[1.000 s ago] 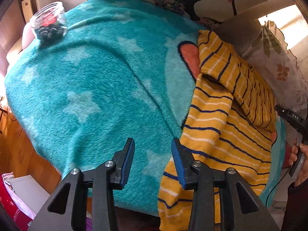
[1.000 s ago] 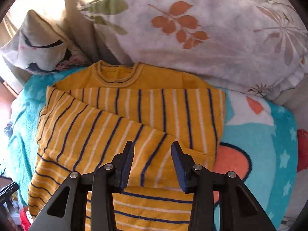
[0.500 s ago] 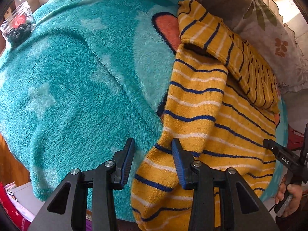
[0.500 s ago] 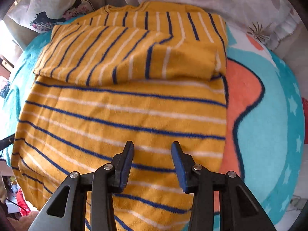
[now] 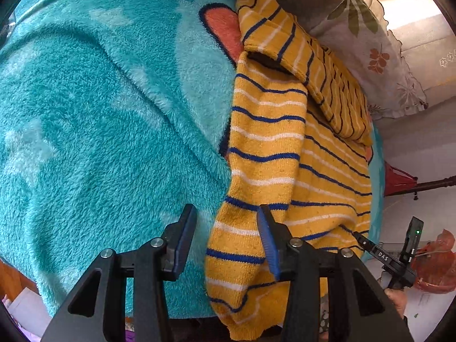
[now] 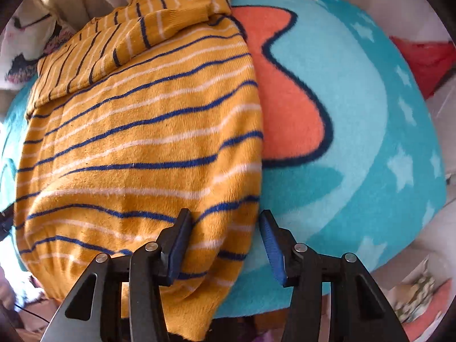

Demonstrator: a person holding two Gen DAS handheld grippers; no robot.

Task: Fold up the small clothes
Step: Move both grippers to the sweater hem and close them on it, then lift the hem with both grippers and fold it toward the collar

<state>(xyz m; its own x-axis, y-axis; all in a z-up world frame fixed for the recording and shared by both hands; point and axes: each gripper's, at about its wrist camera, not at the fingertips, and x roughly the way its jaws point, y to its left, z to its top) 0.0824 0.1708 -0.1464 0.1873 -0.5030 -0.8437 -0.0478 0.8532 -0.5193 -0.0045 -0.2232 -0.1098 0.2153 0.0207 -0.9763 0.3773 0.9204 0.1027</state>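
A yellow sweater (image 5: 322, 171) with blue and white stripes lies flat on a teal fleece blanket (image 5: 99, 114). One sleeve is folded across its chest at the far end. The other sleeve (image 5: 256, 188) runs down the sweater's left side and hangs over the blanket's near edge. My left gripper (image 5: 226, 242) points down at this sleeve, jaws opening; the cuff end sits between them against the right pad, with a gap to the left pad. My right gripper (image 6: 225, 248) is over the sweater's (image 6: 136, 148) lower right corner, jaws opening, the side edge between them unpressed.
A leaf-print pillow (image 5: 370, 45) and a bird-print pillow (image 6: 20, 42) border the far end. An orange patch (image 6: 287, 108) in the blanket lies right of the sweater. One of the right gripper's fingers (image 5: 380, 255), with the hand holding it, shows at the blanket's right edge.
My left gripper tipped down and closed in on the hanging sleeve, which now lies between its jaws. My right gripper travelled from the collar end to the hem corner and its jaws widened.
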